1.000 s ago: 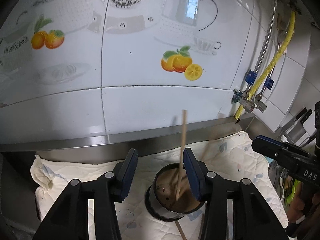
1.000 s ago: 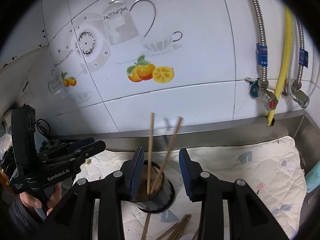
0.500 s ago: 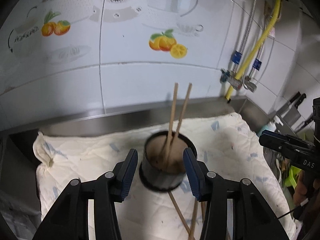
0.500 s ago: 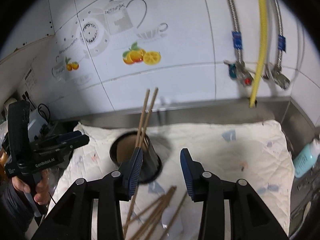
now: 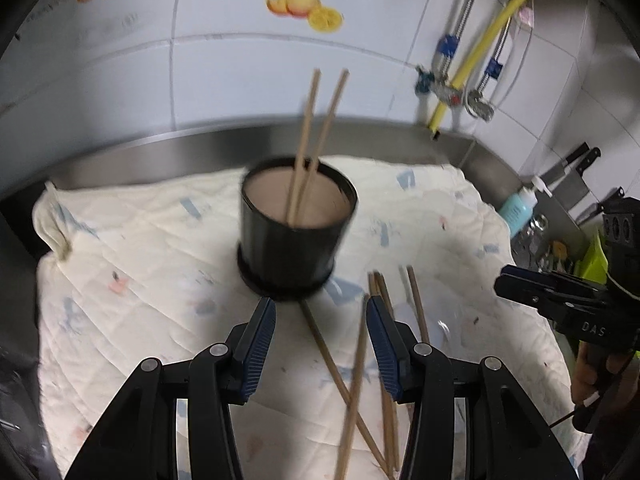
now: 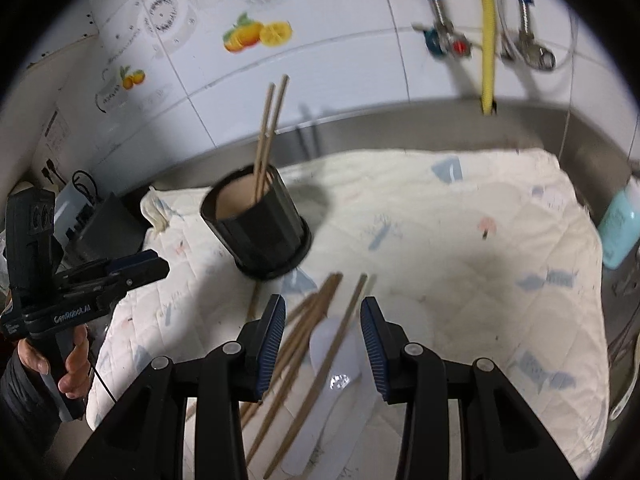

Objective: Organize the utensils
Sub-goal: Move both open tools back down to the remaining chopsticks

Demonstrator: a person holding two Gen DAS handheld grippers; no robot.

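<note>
Left gripper (image 5: 321,322) hovers level, fingers apart and empty, over loose chopsticks (image 5: 354,380) on the cloth (image 5: 140,280). Right gripper (image 6: 323,326), fingers likewise spread and empty, hangs above chopsticks and a white spoon (image 6: 332,384). At 12 o'clock the holder (image 5: 294,236) stands with two chopsticks (image 5: 310,136) leaning inside.

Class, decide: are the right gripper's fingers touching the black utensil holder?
Apart. In the right wrist view, the open right gripper sits well short of the black utensil holder, with cloth showing between them.
</note>
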